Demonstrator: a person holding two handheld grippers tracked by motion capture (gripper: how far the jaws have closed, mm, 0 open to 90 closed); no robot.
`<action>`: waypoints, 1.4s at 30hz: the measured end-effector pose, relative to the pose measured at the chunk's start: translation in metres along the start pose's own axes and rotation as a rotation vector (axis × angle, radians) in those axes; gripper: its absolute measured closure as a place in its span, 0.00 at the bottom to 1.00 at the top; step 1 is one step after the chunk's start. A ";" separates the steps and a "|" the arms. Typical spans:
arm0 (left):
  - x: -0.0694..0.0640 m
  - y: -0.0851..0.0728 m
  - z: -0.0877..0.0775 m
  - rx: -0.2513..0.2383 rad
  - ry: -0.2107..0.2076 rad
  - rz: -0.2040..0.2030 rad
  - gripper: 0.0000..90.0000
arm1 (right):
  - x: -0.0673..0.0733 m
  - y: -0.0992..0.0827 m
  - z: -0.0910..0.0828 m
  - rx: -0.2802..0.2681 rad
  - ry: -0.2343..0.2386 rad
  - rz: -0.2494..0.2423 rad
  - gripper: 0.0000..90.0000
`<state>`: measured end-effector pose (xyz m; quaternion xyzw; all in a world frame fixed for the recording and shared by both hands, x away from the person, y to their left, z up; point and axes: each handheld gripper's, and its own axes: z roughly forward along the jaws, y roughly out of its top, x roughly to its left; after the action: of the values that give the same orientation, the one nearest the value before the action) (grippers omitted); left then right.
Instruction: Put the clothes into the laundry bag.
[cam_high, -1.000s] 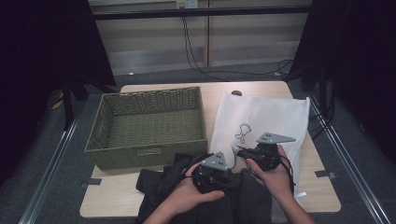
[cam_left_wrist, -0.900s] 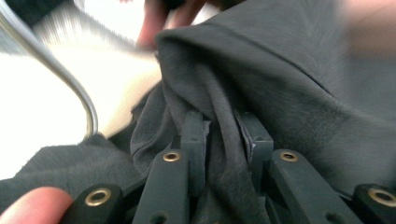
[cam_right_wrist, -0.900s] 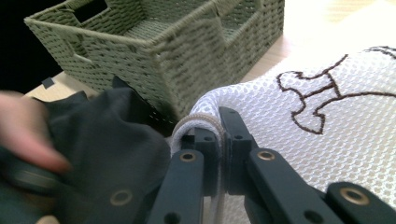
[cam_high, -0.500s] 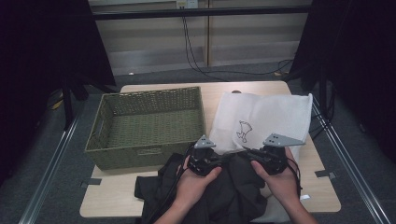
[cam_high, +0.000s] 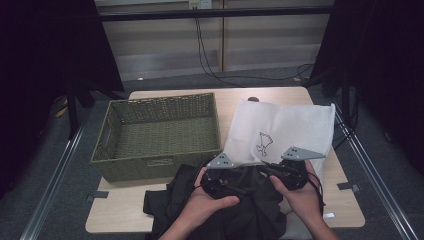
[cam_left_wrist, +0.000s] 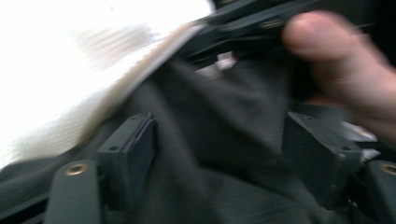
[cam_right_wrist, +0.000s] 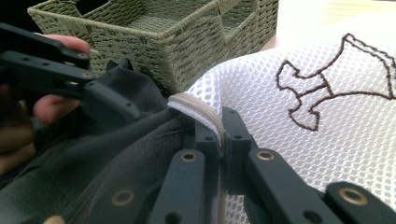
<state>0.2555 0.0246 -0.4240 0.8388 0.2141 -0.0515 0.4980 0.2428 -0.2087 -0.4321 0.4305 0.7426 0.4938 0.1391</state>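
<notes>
Grey floor and dark curtains ring my light wooden table (cam_high: 125, 220), with a green woven basket (cam_high: 160, 132) sitting at about ten o'clock from my hands. From the high view I see a white mesh bag (cam_high: 285, 127) lying at one o'clock, its near edge meeting a black garment (cam_high: 225, 210) bunched at the table's six o'clock edge, and my left gripper (cam_high: 220, 181) and right gripper (cam_high: 280, 172) held close together over that seam. What the high view cannot settle, the gripper views do. In the right gripper view, my right gripper (cam_right_wrist: 223, 140) has its jaws pressed together on the beige zipper edge (cam_right_wrist: 201, 114) of the mesh bag (cam_right_wrist: 327, 93), whose brown stitched figure (cam_right_wrist: 341, 79) sits at two o'clock; the basket (cam_right_wrist: 177, 32) rises at twelve and my left hand (cam_right_wrist: 42, 107) shows at nine. In the blurred left gripper view, my left gripper (cam_left_wrist: 229, 154) has just been opening: its jaws stand spread, with dark cloth (cam_left_wrist: 219, 154) between them but not pinched, the white bag (cam_left_wrist: 70, 70) at ten o'clock and my right hand (cam_left_wrist: 345, 70) at two.
</notes>
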 end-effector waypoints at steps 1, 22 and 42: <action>0.000 0.000 0.000 0.000 0.000 0.000 0.22 | 0.000 0.000 0.001 -0.001 -0.001 0.000 0.97; 0.011 -0.008 0.037 -0.063 0.360 -0.158 0.85 | 0.028 0.003 -0.016 -0.032 0.070 -0.016 0.97; 0.008 -0.029 0.020 0.366 0.247 0.141 0.74 | 0.010 -0.014 -0.004 -0.037 0.062 0.032 0.97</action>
<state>0.2533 0.0223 -0.4598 0.9279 0.2014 0.0486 0.3100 0.2276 -0.2052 -0.4400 0.4242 0.7302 0.5228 0.1161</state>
